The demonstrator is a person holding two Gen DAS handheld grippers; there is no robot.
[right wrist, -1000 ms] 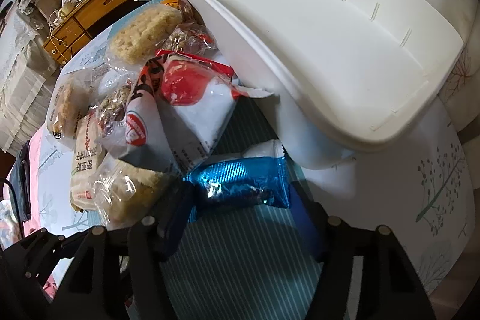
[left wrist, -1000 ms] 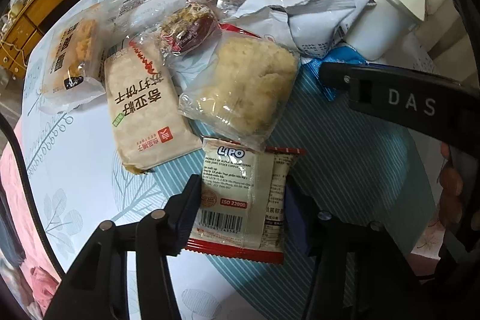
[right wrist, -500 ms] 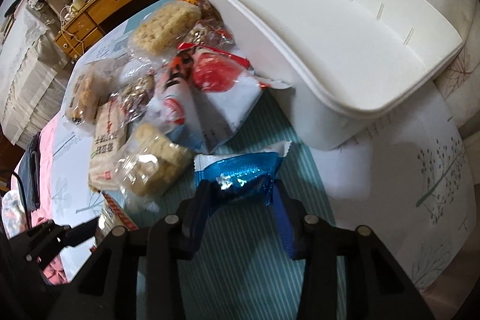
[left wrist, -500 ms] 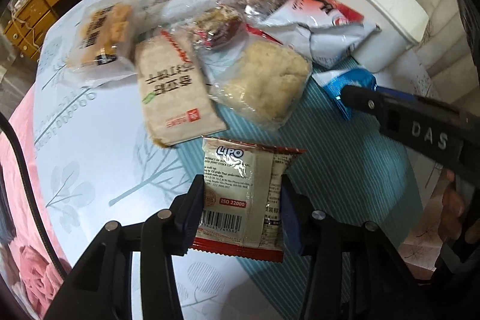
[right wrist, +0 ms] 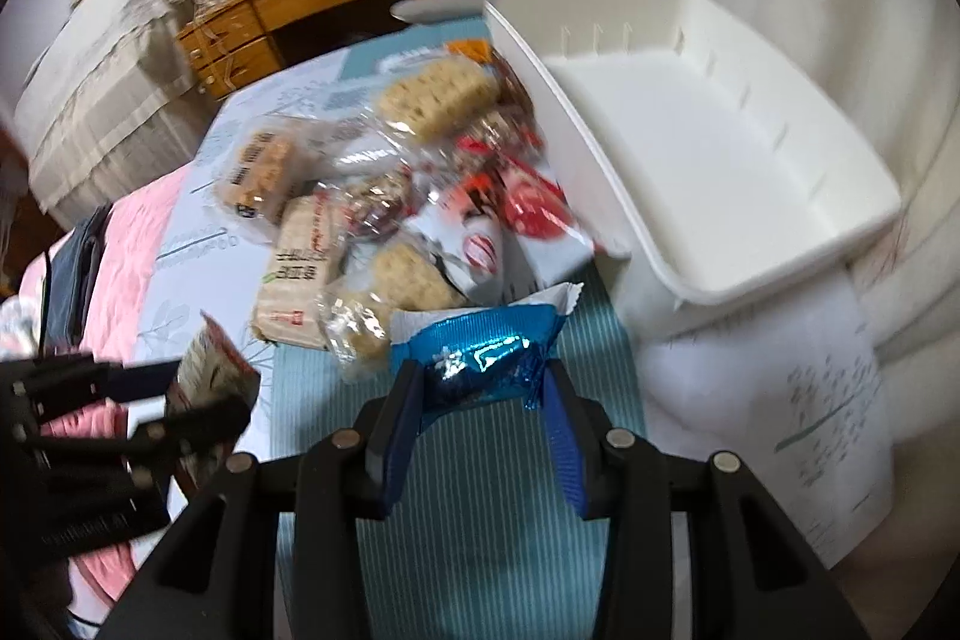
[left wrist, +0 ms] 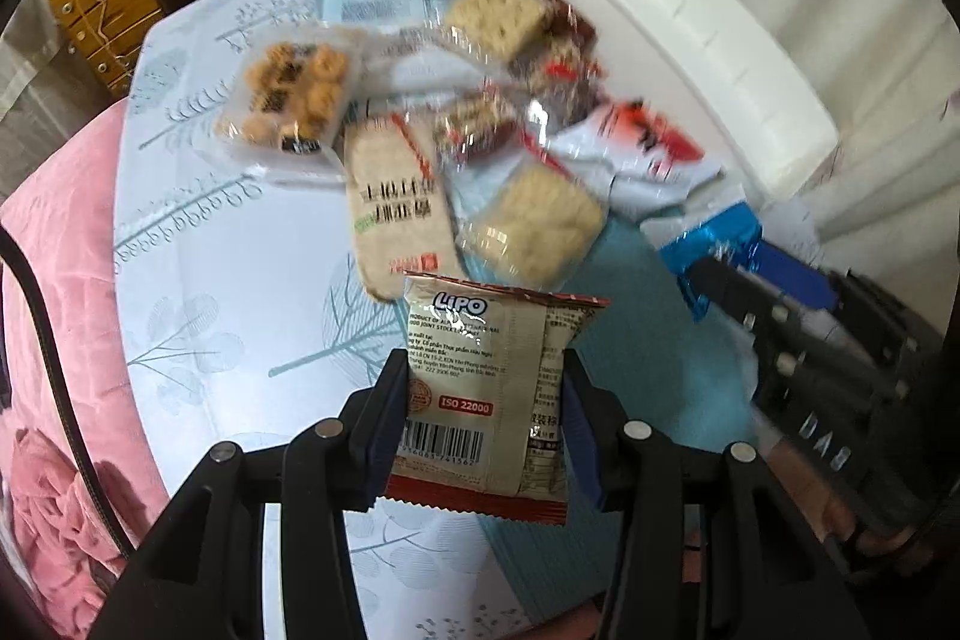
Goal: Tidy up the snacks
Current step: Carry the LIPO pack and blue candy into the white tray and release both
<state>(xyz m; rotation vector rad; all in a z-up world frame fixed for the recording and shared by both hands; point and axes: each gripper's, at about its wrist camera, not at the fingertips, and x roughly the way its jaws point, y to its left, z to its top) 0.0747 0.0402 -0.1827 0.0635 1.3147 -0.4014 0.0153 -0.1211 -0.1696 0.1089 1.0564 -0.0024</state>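
Clearly, my left tongs (left wrist: pixel 485 400) were pinching the Lipo packet (left wrist: pixel 489 388) by its two sides, its print facing the camera and its red bottom seam hanging below the fingers, raised above the counter (left wrist: pixel 240 280). My right tongs (right wrist: pixel 480 394) were pressed onto the blue foil snack (right wrist: pixel 480 346), crumpled between the fingers and held over the teal striped mat (right wrist: pixel 480 490). I saw the rest of the snack pile (right wrist: pixel 372 196) lying on the counter beyond both: a cracker pack with red lettering (left wrist: pixel 393 214), two clear-wrapped rice cakes, a bag of small round biscuits (left wrist: pixel 294 100) and a white-and-red pouch (right wrist: pixel 498 232). Beside the pile stood the white bin (right wrist: pixel 720 160), its interior bare, its near wall touching the pouch. Both views were motion-blurred.
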